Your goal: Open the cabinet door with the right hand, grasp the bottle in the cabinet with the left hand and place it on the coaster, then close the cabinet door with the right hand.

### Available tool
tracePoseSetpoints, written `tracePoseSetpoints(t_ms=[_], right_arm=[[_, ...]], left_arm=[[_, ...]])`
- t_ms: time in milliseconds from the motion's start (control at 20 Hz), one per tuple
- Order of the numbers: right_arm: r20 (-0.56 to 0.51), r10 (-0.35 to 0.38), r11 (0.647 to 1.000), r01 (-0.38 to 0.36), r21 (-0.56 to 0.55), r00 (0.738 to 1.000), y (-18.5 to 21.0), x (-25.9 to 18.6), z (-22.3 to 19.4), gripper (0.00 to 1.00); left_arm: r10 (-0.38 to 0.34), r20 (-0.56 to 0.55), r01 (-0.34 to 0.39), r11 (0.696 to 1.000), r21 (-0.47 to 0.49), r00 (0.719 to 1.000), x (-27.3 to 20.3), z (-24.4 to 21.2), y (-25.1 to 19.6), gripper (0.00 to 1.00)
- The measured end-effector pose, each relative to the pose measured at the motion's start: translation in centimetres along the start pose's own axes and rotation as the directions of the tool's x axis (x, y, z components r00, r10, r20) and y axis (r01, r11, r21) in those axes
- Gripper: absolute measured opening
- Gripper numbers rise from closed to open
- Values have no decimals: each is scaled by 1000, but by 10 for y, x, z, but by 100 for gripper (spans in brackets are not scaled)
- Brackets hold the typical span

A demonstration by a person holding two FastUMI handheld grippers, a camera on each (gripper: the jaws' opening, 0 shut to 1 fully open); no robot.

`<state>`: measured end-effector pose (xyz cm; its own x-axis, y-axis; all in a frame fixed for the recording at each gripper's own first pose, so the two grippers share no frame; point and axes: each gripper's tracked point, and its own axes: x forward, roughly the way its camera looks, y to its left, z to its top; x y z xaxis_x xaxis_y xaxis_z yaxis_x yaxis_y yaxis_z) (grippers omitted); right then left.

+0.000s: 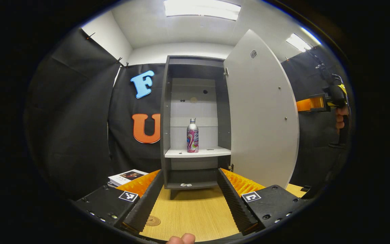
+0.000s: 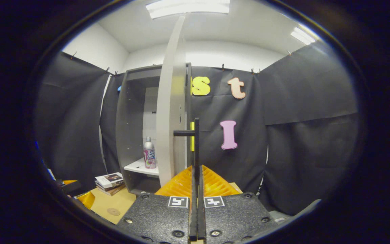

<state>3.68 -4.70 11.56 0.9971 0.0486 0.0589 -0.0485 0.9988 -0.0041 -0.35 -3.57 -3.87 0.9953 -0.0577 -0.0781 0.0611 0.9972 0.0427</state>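
Bottle (image 1: 192, 135) with pink label, wording unreadable, upright on cabinet shelf (image 1: 212, 152)

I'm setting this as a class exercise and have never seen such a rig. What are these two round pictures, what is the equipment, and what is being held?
A person holds a two-finger gripper in each hand; a camera rides on each. In the left gripper view, the left gripper is open, facing the bottle on a cabinet shelf. The right gripper is shut on the handle of the open cabinet door. The wooden table carries a round coaster and some books.
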Motion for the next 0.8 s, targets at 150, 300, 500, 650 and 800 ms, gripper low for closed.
tracePoseSetpoints(t_ms=[150, 300, 500, 650, 800], right_arm=[[-3, -49, 999, 49, -14, 999, -12, -12, -5, 4], [-25, -47, 999, 47, -10, 999, -11, -16, -20, 4], [-60, -29, 999, 30, 24, 998, -11, -11, -37, 16], [-65, -33, 999, 34, 22, 997, -18, -4, -41, 51], [-47, -20, 1000, 20, 19, 999, -17, -1, -41, 61]], left_arm=[[-15, -1, 15, 1000, -5, 1000, 3, -1, -3, 95], [-28, -2, 28, 1000, -9, 1000, 2, -2, -5, 95], [-21, -11, 21, 1000, -8, 1000, -1, -6, -1, 95], [-5, -14, 4, 1000, -5, 1000, 0, -8, 5, 95], [-1, -6, 1, 1000, -2, 1000, 8, -4, 7, 95]])
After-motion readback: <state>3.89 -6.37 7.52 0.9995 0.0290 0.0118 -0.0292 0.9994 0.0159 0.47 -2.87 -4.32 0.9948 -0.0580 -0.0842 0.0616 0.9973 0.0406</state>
